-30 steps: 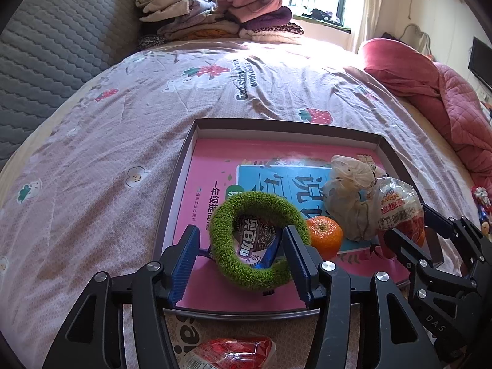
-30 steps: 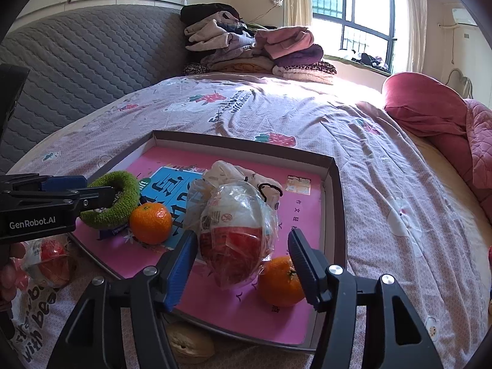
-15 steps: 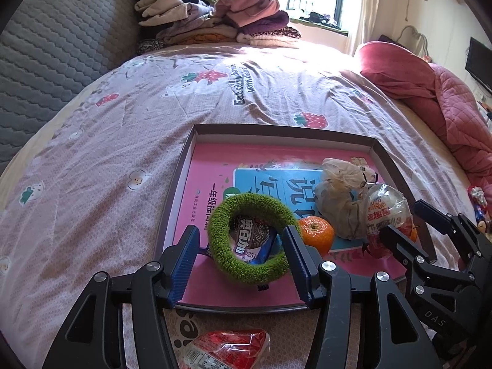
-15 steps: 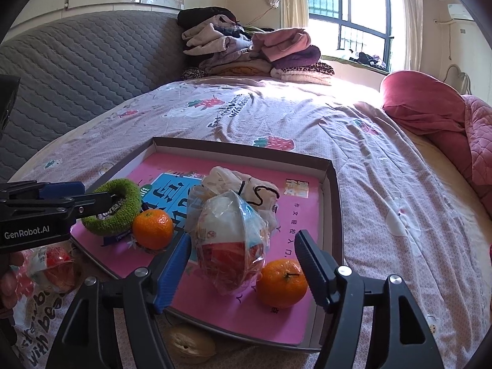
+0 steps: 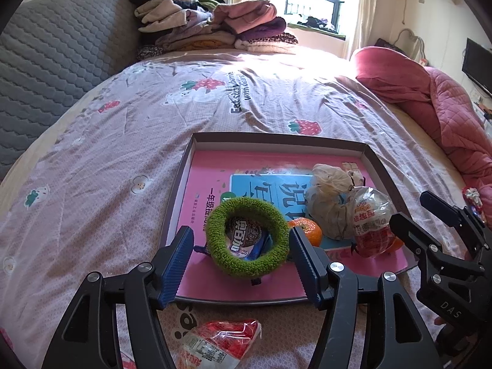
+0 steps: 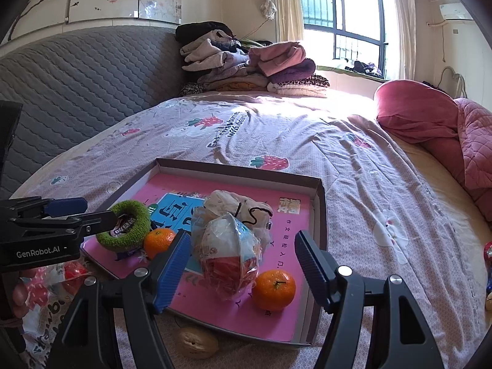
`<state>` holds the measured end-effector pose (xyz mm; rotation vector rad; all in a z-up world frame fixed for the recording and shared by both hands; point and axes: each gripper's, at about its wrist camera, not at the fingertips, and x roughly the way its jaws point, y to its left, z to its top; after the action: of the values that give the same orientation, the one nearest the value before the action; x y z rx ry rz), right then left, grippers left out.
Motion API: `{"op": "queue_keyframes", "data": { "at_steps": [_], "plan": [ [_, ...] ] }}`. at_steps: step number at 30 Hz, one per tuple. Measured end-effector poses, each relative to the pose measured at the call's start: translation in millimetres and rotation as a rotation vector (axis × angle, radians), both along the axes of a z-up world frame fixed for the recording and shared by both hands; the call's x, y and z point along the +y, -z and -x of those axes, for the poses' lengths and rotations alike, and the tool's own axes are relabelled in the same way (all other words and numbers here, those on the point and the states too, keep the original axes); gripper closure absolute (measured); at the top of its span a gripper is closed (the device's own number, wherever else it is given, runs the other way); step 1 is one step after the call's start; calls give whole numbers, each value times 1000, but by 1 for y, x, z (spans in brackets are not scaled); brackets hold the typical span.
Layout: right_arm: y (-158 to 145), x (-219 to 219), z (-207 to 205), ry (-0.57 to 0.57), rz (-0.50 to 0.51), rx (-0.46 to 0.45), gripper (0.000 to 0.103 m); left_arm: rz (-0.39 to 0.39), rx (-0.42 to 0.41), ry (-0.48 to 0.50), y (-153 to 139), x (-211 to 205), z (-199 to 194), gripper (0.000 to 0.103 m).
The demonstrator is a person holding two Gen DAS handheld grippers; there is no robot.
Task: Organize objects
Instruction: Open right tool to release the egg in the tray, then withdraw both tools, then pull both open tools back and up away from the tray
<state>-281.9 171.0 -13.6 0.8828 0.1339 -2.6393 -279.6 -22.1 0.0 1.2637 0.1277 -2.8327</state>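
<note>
A brown-rimmed tray (image 5: 276, 137) with a pink book in it lies on the bed. Near its front left, a green fuzzy ring (image 5: 246, 205) rests over a cookie packet (image 5: 243, 237). My left gripper (image 5: 241, 259) straddles the ring; its jaws are opening and the left pad stands clear of it. A tangerine (image 5: 307, 229), a crumpled bag (image 5: 332, 203) and a clear bag of red snacks (image 6: 230, 258) sit further right. My right gripper (image 6: 243, 261) is open around that snack bag without touching it. A second tangerine (image 6: 273, 286) lies beside the bag.
A red snack packet (image 5: 215, 344) lies on the bedsheet in front of the tray, and a walnut (image 6: 196, 343) by the tray's near edge. Folded clothes (image 5: 215, 27) are stacked at the headboard. A pink quilt (image 5: 430, 98) fills the right side.
The left jaws have spread apart from the green ring. The right jaws widened and the right gripper drew back and up from the snack bag, which stays in the tray.
</note>
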Motion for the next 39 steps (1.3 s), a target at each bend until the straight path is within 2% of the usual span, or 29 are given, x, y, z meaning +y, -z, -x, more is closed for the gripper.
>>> {"op": "queue_keyframes", "data": {
  "at_steps": [2,8,18,39],
  "plan": [
    [-4,1,-2,-4,8,6,34,2,6,0,-3,1,-2,32],
    [-15,1,-11,-9,28,21,34,7,26,6,-14,3,-9,30],
    [-42,0,-35,-38,80,75,34,7,63,5,-32,0,-26,30],
    [-70,8,-66,-19,90,146,33,10,142,14,-63,5,-68,28]
  ]
}}
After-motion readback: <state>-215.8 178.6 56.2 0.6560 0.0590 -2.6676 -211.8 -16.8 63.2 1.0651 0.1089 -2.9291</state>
